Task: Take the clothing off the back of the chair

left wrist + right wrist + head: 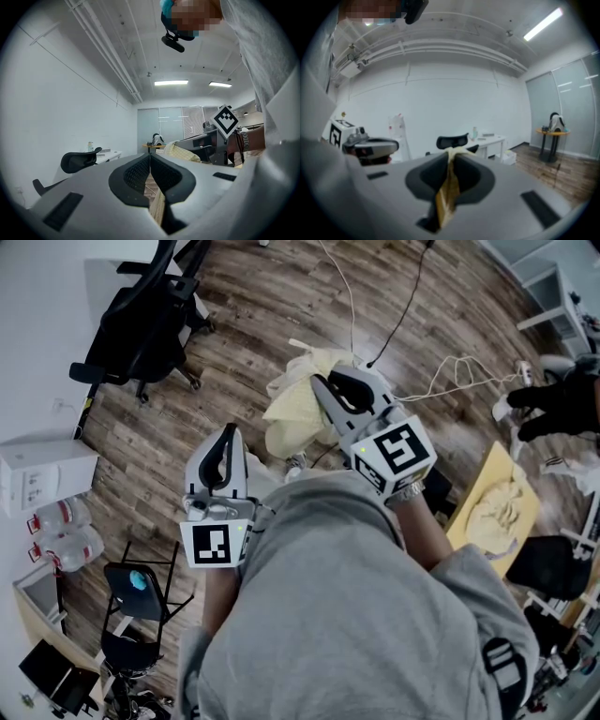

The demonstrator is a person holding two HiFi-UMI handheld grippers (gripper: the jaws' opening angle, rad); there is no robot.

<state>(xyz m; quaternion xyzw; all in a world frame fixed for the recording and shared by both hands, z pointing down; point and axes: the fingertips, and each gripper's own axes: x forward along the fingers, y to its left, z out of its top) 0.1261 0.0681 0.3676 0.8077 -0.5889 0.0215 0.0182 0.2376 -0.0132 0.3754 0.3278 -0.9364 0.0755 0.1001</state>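
**Currently: garment clamped in right jaws, off the chair**

Right gripper (452, 157): my jaws are clenched on a fold of the pale yellow clothing (291, 413), which stands between the pads and pokes just past the tips. A pinch this deep is, I judge, what stops thin fabric from sliding out. Below and ahead of those tips the rest of the garment hangs in a loose bundle over the wooden floor (253, 296), resting on no chair back.

Left gripper (150, 157): my jaws are closed tip to tip, with nothing pinched at the tips. Pale fabric glimpsed through the slot behind them appears to lie beyond, not gripped. This gripper sits just beside the bundle, placed to support it if needed.

Well away from both, a black office chair (141, 324) stands bare.
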